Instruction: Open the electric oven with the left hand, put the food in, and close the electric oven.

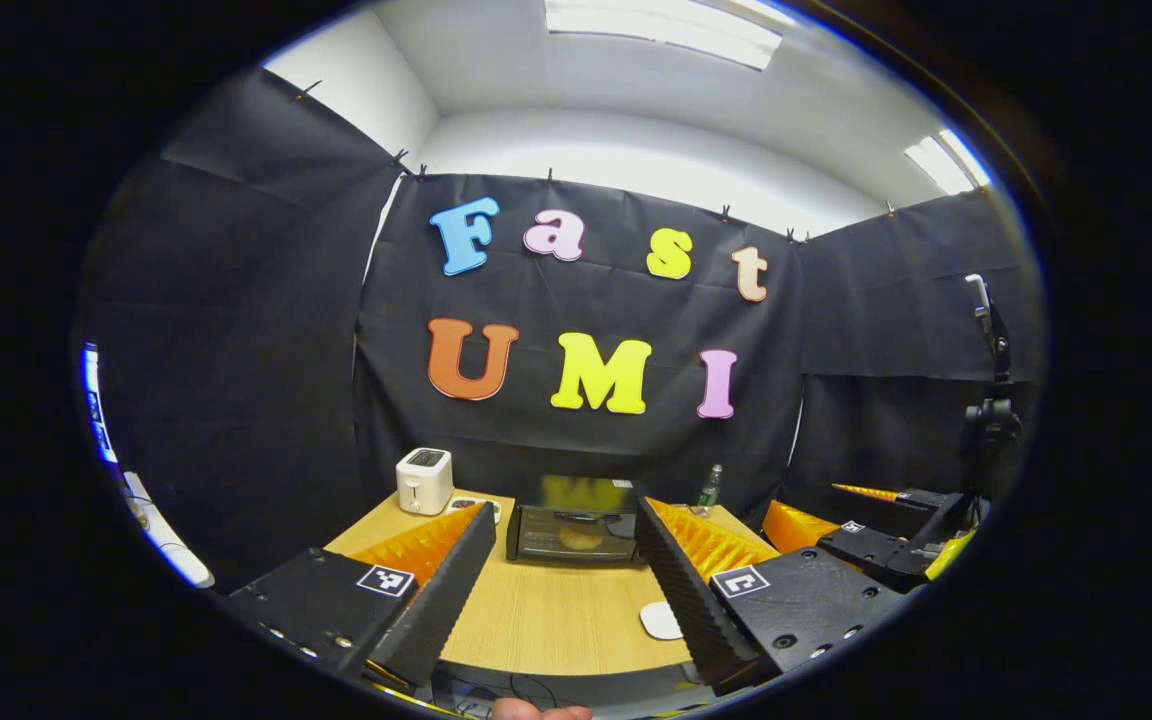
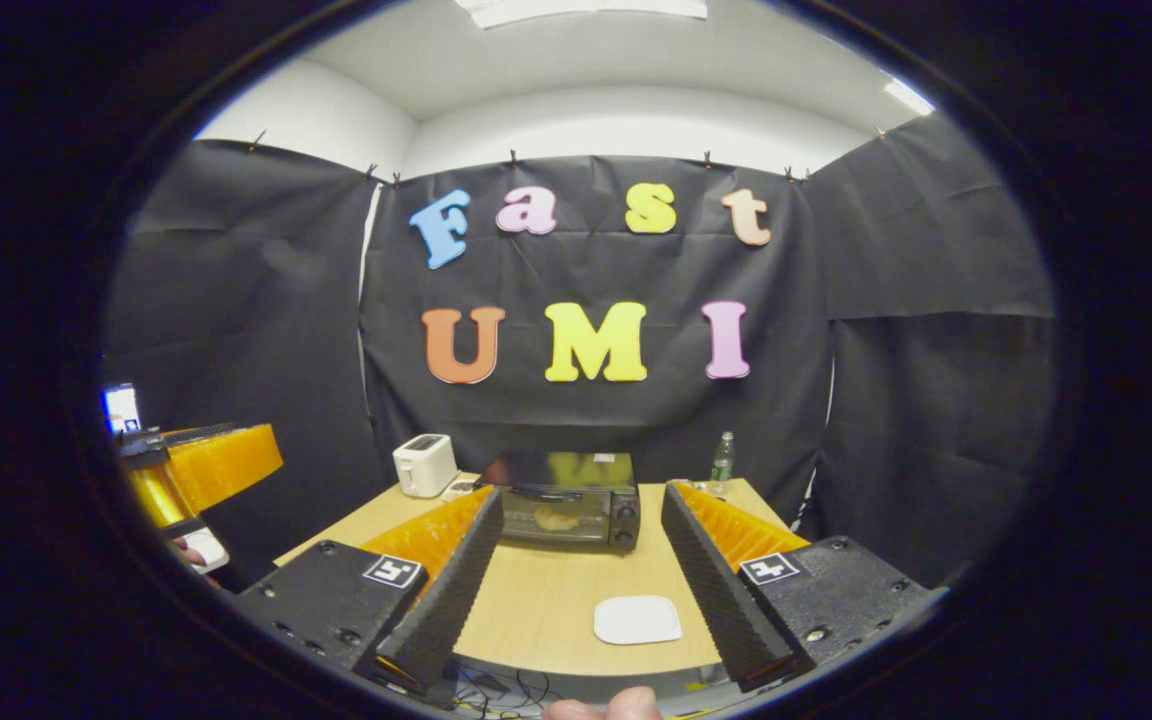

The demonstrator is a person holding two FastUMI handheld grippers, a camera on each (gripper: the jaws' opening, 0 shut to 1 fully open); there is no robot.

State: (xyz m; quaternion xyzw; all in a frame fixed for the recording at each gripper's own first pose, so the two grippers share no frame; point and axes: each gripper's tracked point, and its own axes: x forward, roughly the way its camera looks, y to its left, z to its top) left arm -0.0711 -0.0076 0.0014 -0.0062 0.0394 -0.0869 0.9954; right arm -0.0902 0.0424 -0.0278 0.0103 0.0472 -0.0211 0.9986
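— Where do we see the oven?

— At the far side of the table, against the black cloth wall, with its glass door shut. Through the glass we can make out a pale piece of food inside. In the right gripper view the oven stands in the same place and the food shows behind the door there too.

— And our grippers?

— Both are held back at the near edge of the table, well apart from the oven. The left gripper has its jaws spread wide with nothing between them. The right gripper is the same: jaws spread, holding nothing. In the left gripper view we also see the right gripper off to the right side.

— What else lies on the table?

— A white plate sits bare on the near part of the table, between the right gripper's fingers in its own view. A white toaster stands at the far left corner, beside the oven, and a bottle stands at the far right, on the oven's other side.

— Anything of us in the picture?

— A fingertip shows at the bottom edge of the right gripper view.
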